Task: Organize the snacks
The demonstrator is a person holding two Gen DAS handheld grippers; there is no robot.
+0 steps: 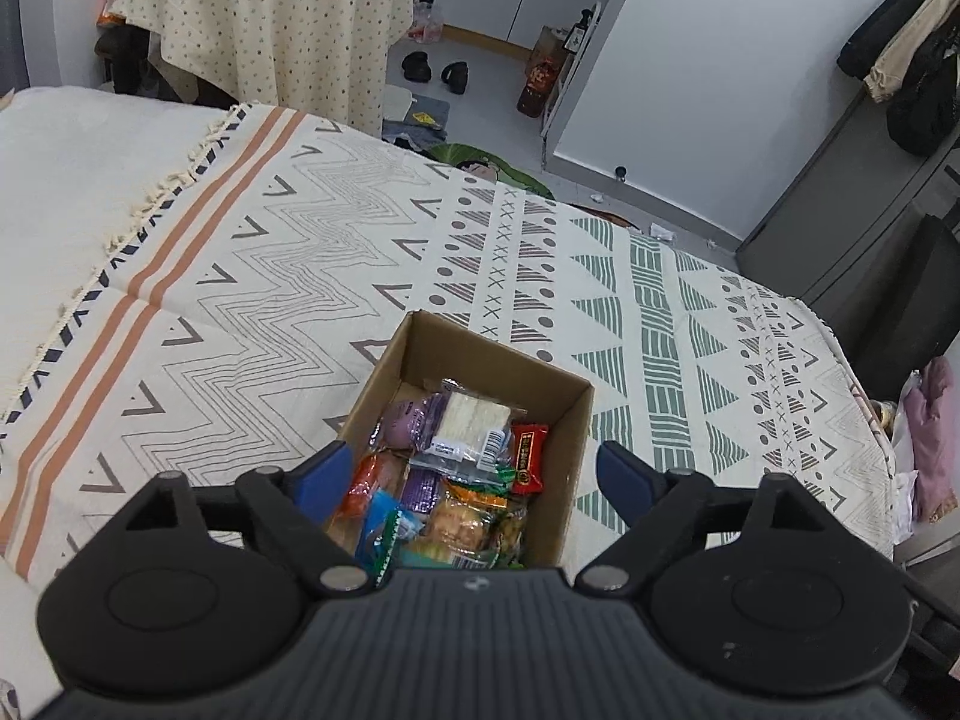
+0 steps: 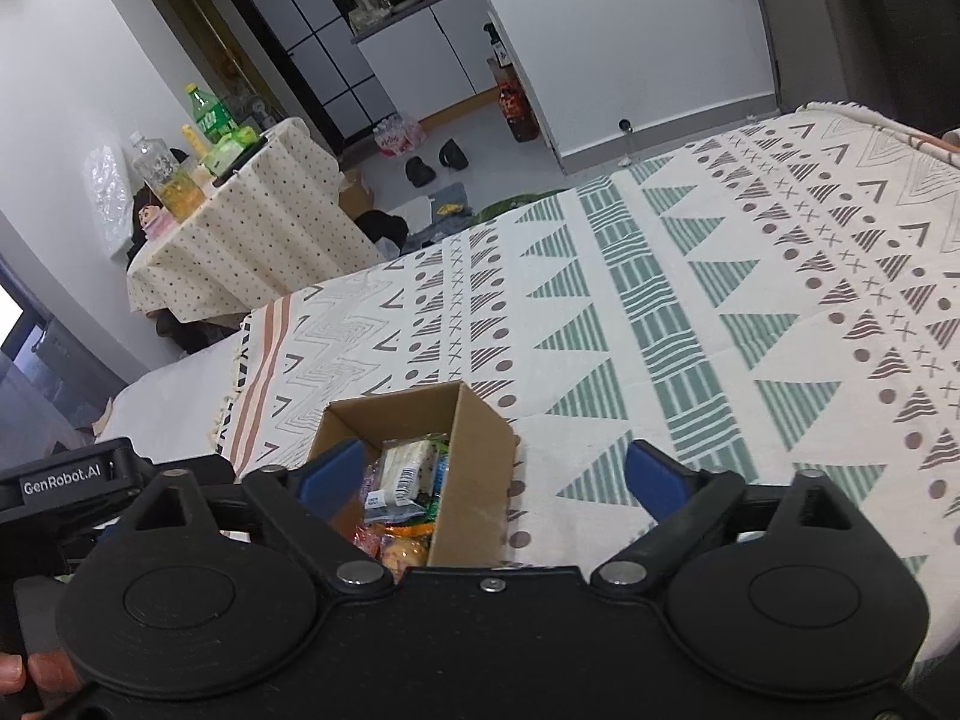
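Left hand-held gripper: blue pads apart, empty, hovering over open brown cardboard box on cream patterned woven bedspread. Box approx full w/ crinkly foil and clear plastic snack packets; none loose on bed, so prob. nearly done. Right hand-held gripper: apart, empty, beside box.

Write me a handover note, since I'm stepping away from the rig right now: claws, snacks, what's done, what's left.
Left claw: open, empty, hovering over the near part of the brown cardboard box.
Right claw: open, empty, above the same box's right wall.
The box sits on the patterned cream bedspread, holding mixed wrapped snacks: a clear pack of white wafers on top, a red packet by the right wall, a purple packet to the left.
Done: no loose snacks visible on the bedspread; all seen ones are boxed.
Left: probably just check beyond the cameras' view for strays.
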